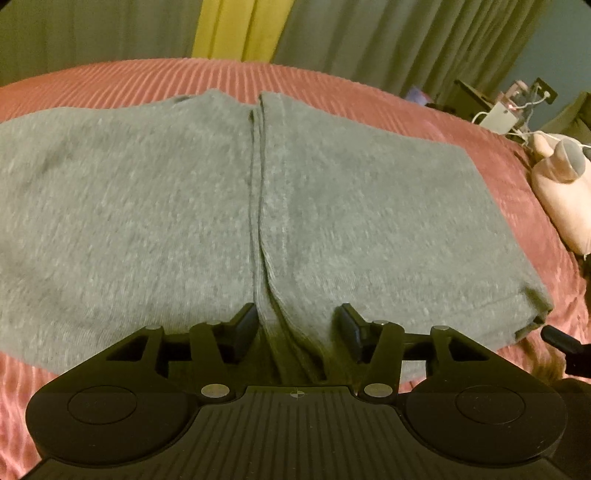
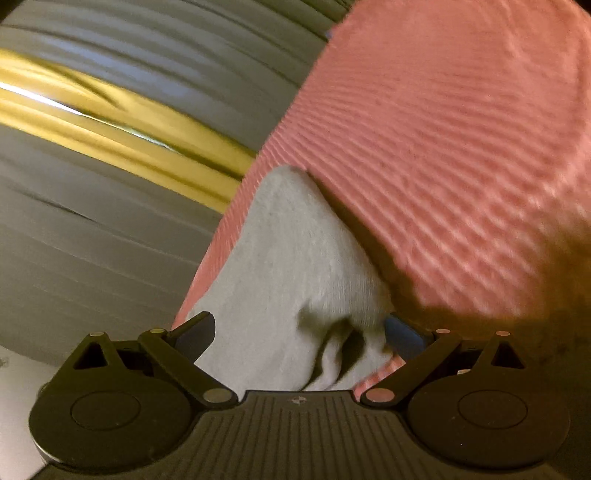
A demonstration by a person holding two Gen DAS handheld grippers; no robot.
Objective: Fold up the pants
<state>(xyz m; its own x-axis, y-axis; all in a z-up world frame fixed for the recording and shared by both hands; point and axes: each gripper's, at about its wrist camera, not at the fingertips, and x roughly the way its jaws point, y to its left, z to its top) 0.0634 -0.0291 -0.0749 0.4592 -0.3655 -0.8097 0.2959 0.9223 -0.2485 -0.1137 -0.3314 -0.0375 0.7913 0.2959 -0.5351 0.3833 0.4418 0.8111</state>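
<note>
Grey pants on pink ribbed bedspread; no readable writing shows.

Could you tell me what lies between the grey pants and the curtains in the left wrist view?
Only a bare strip of the pink ribbed bedspread separates the grey pants from the curtains, in the left wrist view.

This is a bedroom in a home. A bed fills most of the left wrist view, spread with a ribbed pink cover. Behind it hang long grey curtains with a yellow curtain between them. At the right side of the bed lies a soft pink plush toy, and beyond it stands a cluttered bedside spot with a white box and white cables running to a wall socket.
</note>
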